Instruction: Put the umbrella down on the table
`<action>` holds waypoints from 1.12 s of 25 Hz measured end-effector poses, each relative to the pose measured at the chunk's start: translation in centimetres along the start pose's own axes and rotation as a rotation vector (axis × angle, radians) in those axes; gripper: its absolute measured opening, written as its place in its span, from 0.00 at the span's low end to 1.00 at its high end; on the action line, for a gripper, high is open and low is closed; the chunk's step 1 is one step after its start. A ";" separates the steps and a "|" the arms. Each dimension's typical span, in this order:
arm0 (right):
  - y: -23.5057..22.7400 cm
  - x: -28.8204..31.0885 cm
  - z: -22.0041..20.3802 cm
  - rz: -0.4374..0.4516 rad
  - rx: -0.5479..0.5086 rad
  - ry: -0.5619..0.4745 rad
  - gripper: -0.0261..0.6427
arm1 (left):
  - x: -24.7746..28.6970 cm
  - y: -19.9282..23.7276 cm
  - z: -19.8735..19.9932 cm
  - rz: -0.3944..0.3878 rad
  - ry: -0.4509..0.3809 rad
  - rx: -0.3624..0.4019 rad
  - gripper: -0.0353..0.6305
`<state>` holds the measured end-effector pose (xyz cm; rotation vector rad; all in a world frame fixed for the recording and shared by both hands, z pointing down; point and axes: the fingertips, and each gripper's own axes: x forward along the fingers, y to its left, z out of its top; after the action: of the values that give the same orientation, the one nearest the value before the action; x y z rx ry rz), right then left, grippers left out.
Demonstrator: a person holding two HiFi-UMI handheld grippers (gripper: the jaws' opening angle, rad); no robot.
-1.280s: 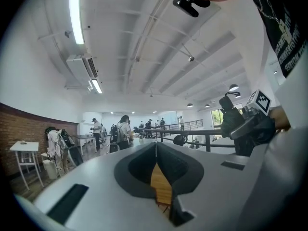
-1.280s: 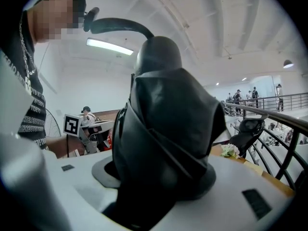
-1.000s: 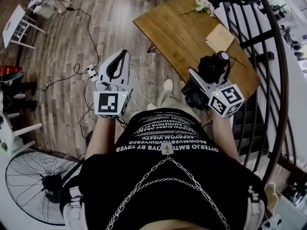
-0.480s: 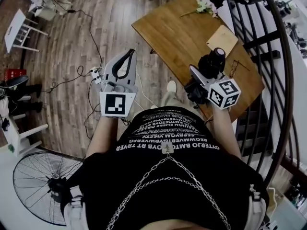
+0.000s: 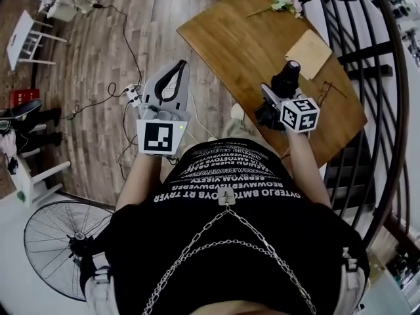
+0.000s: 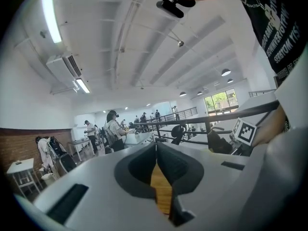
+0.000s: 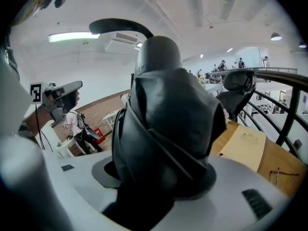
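At centre right of the head view, the right gripper (image 5: 279, 96) is clamped round the folded black fabric umbrella (image 5: 287, 79), carrying it over the brown wooden table's (image 5: 243, 38) near edge, apparently for laying down, while the left gripper (image 5: 178, 67), jaws together and empty, keeps clear at centre left.

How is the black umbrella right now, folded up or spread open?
Folded. The umbrella is a compact black bundle, its fabric wrapped in pleats, held in the right tongs.
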<state>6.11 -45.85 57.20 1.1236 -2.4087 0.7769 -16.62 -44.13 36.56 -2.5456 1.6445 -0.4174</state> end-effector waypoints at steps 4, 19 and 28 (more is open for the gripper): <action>-2.1 2.6 -3.5 0.010 0.040 0.078 0.44 | 1.2 -0.5 0.0 -0.011 0.005 0.010 0.10; -6.7 8.8 -13.5 -0.038 0.184 0.273 0.45 | 1.8 -0.7 -2.6 -0.002 0.106 -0.078 0.10; -9.1 10.5 -15.0 -0.105 0.275 0.306 0.58 | 0.6 -1.8 -3.0 -0.002 0.116 -0.068 0.10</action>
<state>8.29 -47.50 77.47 1.1247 -2.0181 1.1775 -15.64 -43.66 39.97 -2.6181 1.7233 -0.5273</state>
